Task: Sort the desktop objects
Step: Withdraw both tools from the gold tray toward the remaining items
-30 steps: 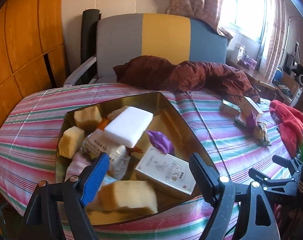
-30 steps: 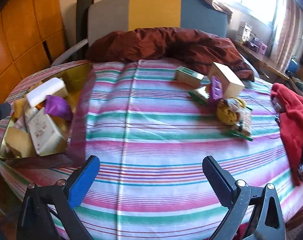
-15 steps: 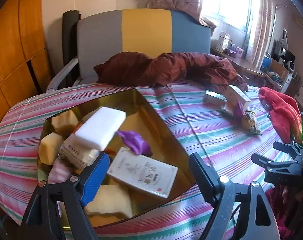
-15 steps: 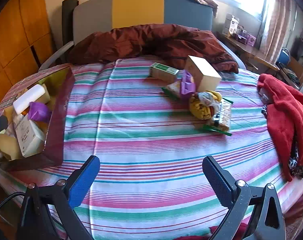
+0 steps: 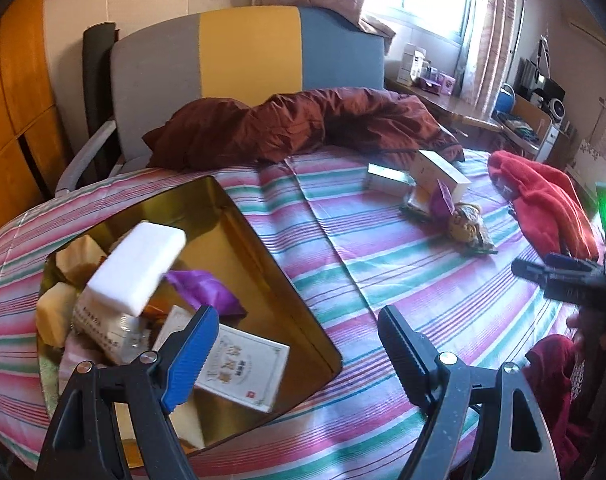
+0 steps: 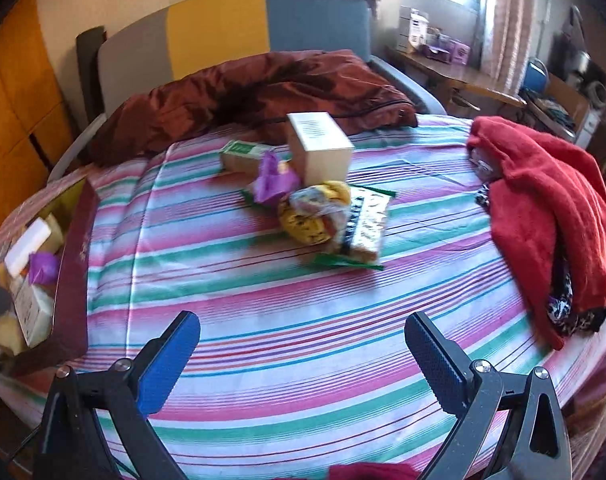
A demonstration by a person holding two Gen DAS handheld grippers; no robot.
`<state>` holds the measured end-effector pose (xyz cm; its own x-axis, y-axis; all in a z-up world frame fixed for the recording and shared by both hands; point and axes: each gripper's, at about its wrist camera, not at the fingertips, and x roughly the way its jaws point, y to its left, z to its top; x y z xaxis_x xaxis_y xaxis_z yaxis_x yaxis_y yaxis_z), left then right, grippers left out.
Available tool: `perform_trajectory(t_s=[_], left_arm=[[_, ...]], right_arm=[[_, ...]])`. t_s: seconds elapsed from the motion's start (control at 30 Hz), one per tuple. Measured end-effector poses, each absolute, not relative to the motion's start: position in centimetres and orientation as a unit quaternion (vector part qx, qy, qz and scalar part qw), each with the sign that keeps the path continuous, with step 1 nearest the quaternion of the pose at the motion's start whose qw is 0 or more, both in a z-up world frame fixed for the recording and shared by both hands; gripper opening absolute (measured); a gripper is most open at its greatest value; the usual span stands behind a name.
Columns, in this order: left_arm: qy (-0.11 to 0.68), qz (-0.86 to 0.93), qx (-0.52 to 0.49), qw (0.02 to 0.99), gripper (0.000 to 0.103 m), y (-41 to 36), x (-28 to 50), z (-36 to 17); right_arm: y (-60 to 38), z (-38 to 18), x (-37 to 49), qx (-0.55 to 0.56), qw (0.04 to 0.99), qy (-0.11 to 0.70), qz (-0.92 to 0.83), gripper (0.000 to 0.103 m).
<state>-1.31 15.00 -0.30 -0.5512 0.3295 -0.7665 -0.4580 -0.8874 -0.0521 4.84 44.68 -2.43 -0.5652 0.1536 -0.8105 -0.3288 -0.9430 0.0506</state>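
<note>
Cluster of loose items [image 6: 323, 200] lying mid-cloth, ahead of the jaws, long axis running away | right gripper [image 6: 303, 356] gaping empty, sitting nearer | left gripper [image 5: 293, 344] gaping empty, hanging beside gold tin [image 5: 271, 264]

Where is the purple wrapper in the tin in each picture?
Left wrist: purple wrapper left of centre, inside the gold tin, under the white block.
Right wrist: far left edge, behind the tin's wall.
Shared landmark: red cloth on the right.
</note>
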Motion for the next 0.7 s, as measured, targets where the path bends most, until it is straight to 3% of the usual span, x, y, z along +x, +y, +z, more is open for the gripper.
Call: perform_trajectory(t_s=[0.23, 0.7], left_arm=[[0.083, 0.867, -0.431, 0.235, 0.083, 16.4, -1.6, -0.9], [0.057, 0.838, -0.469, 0.273, 0.083, 19.5, -3.6, -2.3]], right_arm=[[47.5, -2.9, 3.5, -0.442, 0.156, 0.11, 0.876, 0.102], [49.3, -4.3, -2.0, -0.43, 0.117, 0.041, 0.894, 0.095]])
